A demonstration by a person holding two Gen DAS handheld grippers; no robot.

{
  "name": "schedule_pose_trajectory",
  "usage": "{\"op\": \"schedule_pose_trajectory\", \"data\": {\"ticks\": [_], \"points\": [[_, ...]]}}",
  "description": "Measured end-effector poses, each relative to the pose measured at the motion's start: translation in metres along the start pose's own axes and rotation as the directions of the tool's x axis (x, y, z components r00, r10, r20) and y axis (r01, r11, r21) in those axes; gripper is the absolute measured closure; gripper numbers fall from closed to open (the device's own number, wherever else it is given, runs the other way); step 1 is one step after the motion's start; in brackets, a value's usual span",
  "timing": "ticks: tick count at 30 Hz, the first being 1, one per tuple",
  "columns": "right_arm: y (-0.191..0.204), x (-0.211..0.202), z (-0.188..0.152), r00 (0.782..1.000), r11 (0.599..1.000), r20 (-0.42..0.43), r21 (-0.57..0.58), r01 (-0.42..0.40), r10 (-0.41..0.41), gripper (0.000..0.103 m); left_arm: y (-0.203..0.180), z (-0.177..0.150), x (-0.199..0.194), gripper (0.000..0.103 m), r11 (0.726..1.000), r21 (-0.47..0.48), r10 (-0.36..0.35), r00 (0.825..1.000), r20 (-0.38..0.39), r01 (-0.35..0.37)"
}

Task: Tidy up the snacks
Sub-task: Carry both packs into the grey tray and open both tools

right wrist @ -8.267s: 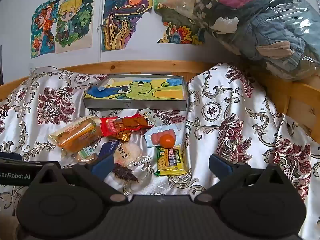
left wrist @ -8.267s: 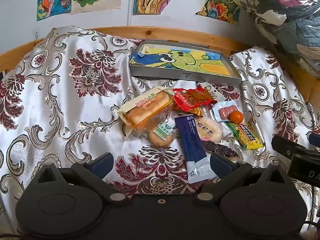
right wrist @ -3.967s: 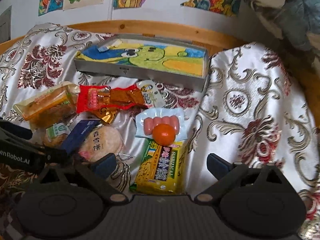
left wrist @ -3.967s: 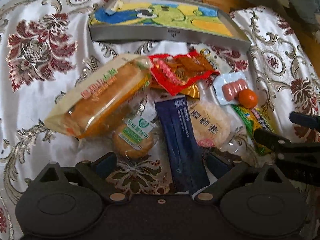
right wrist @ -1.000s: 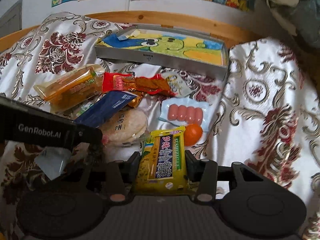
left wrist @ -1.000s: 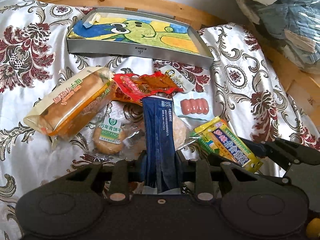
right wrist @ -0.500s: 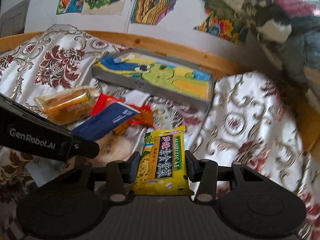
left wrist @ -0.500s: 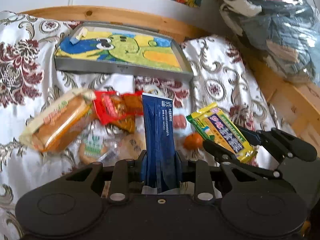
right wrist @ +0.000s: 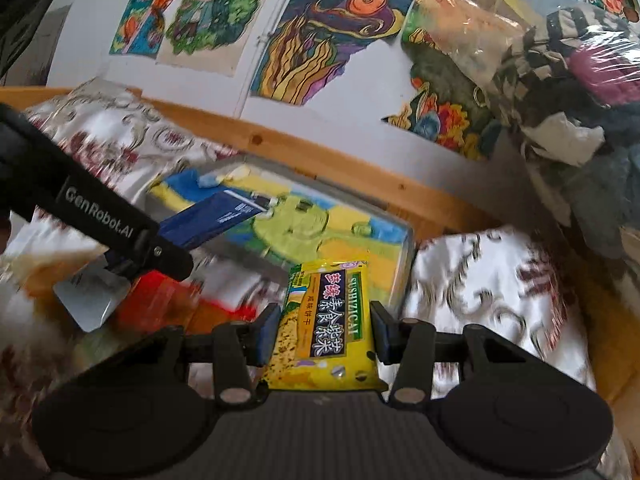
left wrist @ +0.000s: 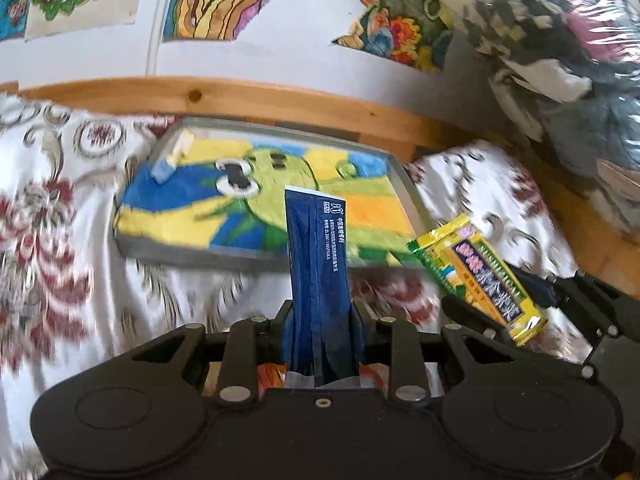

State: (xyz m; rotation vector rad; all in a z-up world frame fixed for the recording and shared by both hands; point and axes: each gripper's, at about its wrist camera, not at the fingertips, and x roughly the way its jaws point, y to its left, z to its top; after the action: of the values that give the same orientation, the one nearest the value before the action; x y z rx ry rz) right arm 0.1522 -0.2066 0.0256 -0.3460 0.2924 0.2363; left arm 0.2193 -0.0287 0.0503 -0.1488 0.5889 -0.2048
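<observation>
Tray [left wrist: 404,196] lay apparently without snacks; left gripper [left wrist: 320,332] clenched the blue packet [left wrist: 318,272], right gripper [right wrist: 322,336] the yellow packet [right wrist: 326,328], both aloft before it; others, blurred, remained on the cloth [right wrist: 492,280].

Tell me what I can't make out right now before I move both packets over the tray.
- Remaining snacks: right wrist view, a motion-blurred red and orange smear; left wrist view, hidden behind the left gripper.
- Tray floor: partly covered by the blue packet and yellow packet.
- Blue packet's small print: unreadable.
</observation>
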Motion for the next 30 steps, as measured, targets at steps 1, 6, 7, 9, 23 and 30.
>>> {"op": "schedule_pose_trajectory", "data": {"ticks": [1,6,7,9,23,30], "points": [[-0.004,0.009,0.004,1.0,1.0,0.01,0.005,-0.001,0.001,0.052,0.002,0.007,0.007,0.073,1.0,0.004,0.007,1.0,0.005,-0.007],[-0.018,0.059,0.025,0.998,1.0,0.056,0.028,-0.003,0.002,0.052,0.016,0.042,0.045,0.073,1.0,-0.009,0.027,0.999,0.029,-0.026],[-0.021,0.069,0.029,0.998,0.999,0.063,0.032,-0.002,0.0,0.052,0.018,0.05,0.053,0.073,1.0,-0.011,0.029,0.999,0.035,-0.028],[-0.025,0.089,0.036,0.998,0.999,0.069,0.04,-0.003,0.0,0.052,0.022,0.059,0.064,0.073,0.999,-0.017,0.037,0.998,0.046,-0.036],[-0.028,0.186,0.024,1.0,0.997,0.001,0.077,-0.013,0.013,0.052,0.041,0.077,0.127,0.073,0.997,-0.011,0.075,0.996,0.045,-0.074],[-0.03,0.196,0.013,0.999,0.992,-0.027,0.127,-0.028,0.032,0.051,0.042,0.07,0.142,0.072,0.996,-0.01,0.088,0.996,0.027,-0.088]]}}
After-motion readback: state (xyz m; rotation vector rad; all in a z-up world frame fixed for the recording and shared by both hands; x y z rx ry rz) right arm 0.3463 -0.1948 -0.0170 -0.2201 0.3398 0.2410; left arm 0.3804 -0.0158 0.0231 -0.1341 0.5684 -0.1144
